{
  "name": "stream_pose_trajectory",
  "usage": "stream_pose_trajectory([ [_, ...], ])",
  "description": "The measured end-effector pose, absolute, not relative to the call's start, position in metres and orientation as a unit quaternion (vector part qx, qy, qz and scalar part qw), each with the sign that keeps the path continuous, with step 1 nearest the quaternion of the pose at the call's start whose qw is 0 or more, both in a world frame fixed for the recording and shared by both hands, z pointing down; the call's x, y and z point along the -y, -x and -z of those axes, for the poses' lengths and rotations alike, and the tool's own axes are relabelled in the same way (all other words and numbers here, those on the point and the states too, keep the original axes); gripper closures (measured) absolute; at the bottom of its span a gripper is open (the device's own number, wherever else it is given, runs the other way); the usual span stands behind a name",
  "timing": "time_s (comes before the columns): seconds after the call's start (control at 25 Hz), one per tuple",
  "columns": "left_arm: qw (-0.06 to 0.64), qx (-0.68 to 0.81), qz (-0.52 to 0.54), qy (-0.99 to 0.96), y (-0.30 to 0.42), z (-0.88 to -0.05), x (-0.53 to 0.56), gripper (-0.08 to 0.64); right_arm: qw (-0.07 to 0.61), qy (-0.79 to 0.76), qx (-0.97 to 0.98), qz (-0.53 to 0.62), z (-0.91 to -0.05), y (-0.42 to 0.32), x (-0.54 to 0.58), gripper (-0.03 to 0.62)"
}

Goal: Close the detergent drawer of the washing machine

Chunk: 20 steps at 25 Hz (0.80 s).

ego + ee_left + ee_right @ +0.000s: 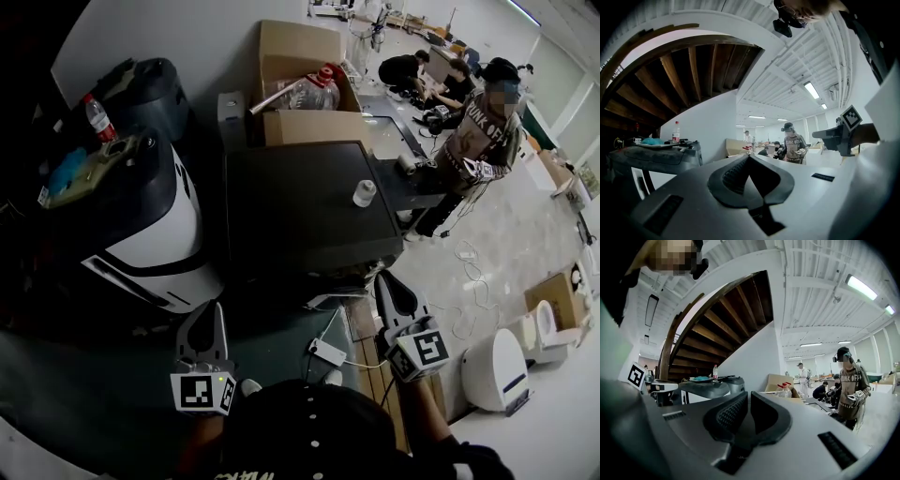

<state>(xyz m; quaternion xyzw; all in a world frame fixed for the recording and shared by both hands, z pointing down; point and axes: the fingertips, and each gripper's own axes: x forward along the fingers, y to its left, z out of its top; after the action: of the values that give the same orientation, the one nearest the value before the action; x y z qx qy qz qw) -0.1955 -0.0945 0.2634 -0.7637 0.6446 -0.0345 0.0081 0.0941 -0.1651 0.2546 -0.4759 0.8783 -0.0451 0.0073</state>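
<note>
The washing machine is a dark box in the middle of the head view. A pale strip juts from under its front edge; I cannot tell if it is the detergent drawer. My left gripper hangs low at the front left, away from the machine, jaws shut and empty. My right gripper is just right of the front corner, near the pale strip, jaws together with nothing between them. Both gripper views look level across the room over the shut left gripper and right gripper; neither shows the drawer.
A black-and-white machine with clutter and a bottle stands at the left. A small white bottle sits on the washer. Cardboard boxes are behind it, a person stands at the right, and a power strip lies on the floor.
</note>
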Motion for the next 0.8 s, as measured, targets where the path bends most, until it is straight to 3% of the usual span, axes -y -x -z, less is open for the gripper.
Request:
stream_pose_trajectory([
  [0.32, 0.009, -0.649, 0.036, 0.760, 0.197, -0.262, 0.095, 0.546, -0.012, 0.496, -0.868, 0.032, -0.262, -0.109, 0.166, 0.548],
  [0.8, 0.021, -0.641, 0.039, 0.766, 0.187, -0.257, 0.093, 0.546, 0.023, 0.479, -0.877, 0.031, -0.257, -0.100, 0.156, 0.552],
])
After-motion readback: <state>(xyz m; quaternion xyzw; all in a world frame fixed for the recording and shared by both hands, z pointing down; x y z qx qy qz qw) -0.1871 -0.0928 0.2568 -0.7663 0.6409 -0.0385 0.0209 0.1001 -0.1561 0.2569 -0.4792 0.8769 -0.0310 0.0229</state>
